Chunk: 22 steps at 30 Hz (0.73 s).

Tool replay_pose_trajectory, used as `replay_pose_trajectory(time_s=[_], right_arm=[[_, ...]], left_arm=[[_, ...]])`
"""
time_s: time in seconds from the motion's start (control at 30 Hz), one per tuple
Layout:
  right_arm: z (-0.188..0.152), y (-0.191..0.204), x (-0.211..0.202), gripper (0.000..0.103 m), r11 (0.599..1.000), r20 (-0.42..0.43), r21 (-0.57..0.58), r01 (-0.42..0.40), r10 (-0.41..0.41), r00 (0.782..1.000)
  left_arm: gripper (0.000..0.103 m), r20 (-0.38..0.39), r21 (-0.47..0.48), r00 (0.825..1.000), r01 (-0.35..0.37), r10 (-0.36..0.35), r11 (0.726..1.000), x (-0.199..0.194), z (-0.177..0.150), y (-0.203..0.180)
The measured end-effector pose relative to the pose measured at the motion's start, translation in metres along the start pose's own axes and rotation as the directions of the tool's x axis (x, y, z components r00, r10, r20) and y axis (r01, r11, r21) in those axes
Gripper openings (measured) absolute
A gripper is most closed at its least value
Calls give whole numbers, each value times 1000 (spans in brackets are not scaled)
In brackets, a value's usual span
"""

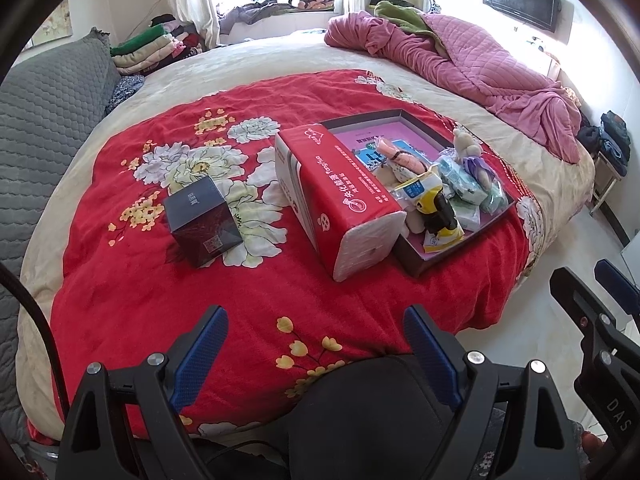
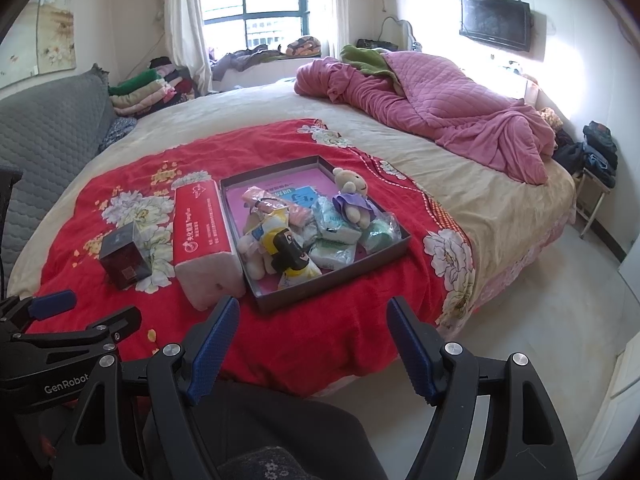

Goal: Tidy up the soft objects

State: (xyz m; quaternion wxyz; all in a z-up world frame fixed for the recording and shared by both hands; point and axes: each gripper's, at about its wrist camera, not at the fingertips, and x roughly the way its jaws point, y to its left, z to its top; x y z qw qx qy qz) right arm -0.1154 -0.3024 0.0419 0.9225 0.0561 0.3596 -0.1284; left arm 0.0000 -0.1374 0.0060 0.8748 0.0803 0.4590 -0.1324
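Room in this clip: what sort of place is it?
A lived-in home bedroom: a large bed with a rumpled pink quilt, stacked folded clothes by the window, and a wall-mounted TV.

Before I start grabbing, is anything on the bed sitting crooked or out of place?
The red tissue pack lies outside the tray, tight against its left wall. In the left wrist view it looks propped on that rim. Inside, the small bear and packets are piled loosely. The dark box stands apart.
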Motion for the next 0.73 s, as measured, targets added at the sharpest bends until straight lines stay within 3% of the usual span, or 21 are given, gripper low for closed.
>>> replay_pose_trajectory(time_s=[0.73], right_arm=[[-2,0,3,77,1000,-7,8,-5,5,1000]], left_arm=[[89,-13,-1,1000,-15,15,1000,6,-3,3]])
